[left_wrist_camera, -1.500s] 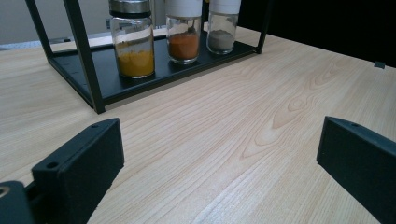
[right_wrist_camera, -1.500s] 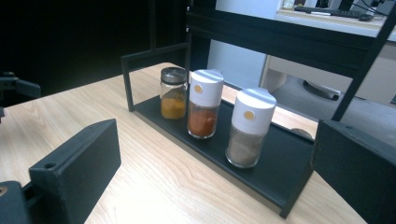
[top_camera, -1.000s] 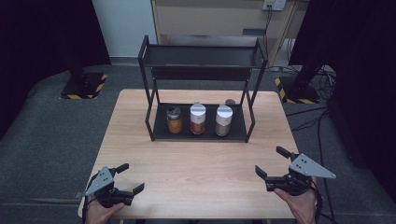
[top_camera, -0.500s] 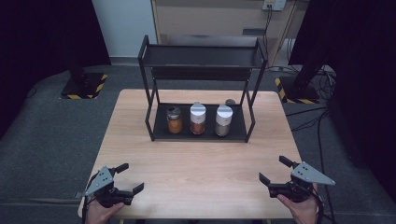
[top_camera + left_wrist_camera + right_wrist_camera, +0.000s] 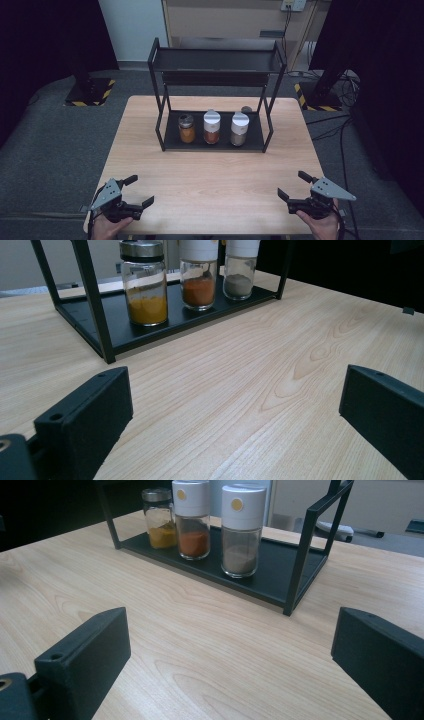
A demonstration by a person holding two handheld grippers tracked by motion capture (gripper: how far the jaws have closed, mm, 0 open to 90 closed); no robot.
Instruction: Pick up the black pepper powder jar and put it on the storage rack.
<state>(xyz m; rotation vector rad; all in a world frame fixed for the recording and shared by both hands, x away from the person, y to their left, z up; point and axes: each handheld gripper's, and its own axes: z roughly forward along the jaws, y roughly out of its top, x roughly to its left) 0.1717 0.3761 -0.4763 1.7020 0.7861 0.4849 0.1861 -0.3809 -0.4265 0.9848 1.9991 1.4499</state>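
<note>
A black two-tier rack [image 5: 215, 75] stands at the back middle of the wooden table [image 5: 215, 175]. On its lower shelf sit three spice jars: a yellow-powder jar with a metal lid [image 5: 186, 128] [image 5: 145, 285] [image 5: 159, 519], an orange-powder jar with a white cap [image 5: 211, 127] [image 5: 199, 272] [image 5: 192, 520] and a grey-powder jar with a white cap [image 5: 239, 129] [image 5: 239, 270] [image 5: 241, 530]. My left gripper [image 5: 139, 190] is open near the front left corner. My right gripper [image 5: 295, 185] is open near the front right edge. Both hold nothing, jaws wide apart above bare wood.
The rack's upper shelf [image 5: 217, 61] is bare. A small dark round object [image 5: 246, 109] lies behind the rack on the table. Dark stands with yellow-black striped bases [image 5: 90, 92] flank the table on the floor. Cables [image 5: 345, 135] trail at the right.
My right gripper has drawn back toward the table's front edge and slightly right. The left gripper and the jars have stayed put.
</note>
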